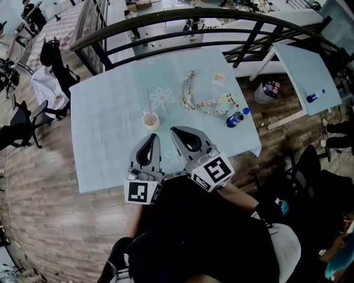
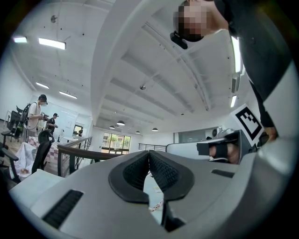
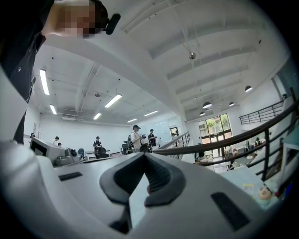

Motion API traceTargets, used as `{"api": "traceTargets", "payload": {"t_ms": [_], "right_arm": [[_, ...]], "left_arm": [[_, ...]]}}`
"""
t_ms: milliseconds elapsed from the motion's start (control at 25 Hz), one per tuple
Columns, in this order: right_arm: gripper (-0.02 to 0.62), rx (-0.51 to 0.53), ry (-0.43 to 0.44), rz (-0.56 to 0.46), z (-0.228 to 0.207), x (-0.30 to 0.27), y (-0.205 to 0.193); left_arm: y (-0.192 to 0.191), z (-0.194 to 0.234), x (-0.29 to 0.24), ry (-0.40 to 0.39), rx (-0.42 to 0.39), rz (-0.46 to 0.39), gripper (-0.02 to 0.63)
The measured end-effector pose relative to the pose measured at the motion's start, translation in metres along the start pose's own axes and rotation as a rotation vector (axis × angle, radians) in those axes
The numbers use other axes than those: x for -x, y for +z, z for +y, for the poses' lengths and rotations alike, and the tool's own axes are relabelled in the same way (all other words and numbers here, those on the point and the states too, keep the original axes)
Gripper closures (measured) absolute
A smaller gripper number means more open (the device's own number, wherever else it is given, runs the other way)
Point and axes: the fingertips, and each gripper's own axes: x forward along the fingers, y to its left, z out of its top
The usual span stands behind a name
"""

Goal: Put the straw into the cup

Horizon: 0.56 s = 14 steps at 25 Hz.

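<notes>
Two grippers are in play and both are empty: the left gripper [image 1: 155,137] has its jaws pressed together with nothing between the ribbed pads, and the right gripper [image 1: 172,131] is likewise closed on nothing. One paper cup [image 1: 150,120] stands on the pale blue table [image 1: 110,121], and the one straw [image 1: 148,103] already rises out of it, nearly upright and leaning slightly to the left. Also on the table are one patterned lanyard [image 1: 199,104] lying in loops, one small card [image 1: 218,78] beyond it, and one bottle [image 1: 234,119] with a blue cap near the right edge. Both grippers are held side by side close to the person's body at the near edge of the table, pointing roughly level toward the cup, with their tips just short of it and apart from it. The left one sits almost in line with the cup, the right one angled in from the right. The hands themselves are hidden beneath the gripper bodies in the head view. Neither gripper view shows the cup or straw. Each looks over its closed jaws at ceiling, a dark railing [image 1: 182,16] and distant people, and only a sliver of tablecloth shows below the left gripper's pads.
</notes>
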Motion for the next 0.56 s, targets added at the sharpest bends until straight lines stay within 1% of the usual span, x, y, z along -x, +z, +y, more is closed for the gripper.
{"api": "traceTargets", "payload": {"t_ms": [120, 240, 560], "right_arm": [[0.588, 0.001, 0.013, 0.004, 0.0026, -0.003, -0.0008], [0.588, 0.003, 0.022, 0.011, 0.0036, -0.0047, -0.0026], [0.588, 0.004, 0.024, 0.02, 0.0002, -0.0078, -0.0061]], "left_arm": [[0.0031, 0.0022, 0.0008, 0.008, 0.006, -0.02, 0.592], [0.0019, 0.0027, 0.0014, 0.011, 0.008, -0.011, 0.592], [0.0024, 0.0073, -0.0005, 0.025, 0.013, -0.028, 0.592]]}}
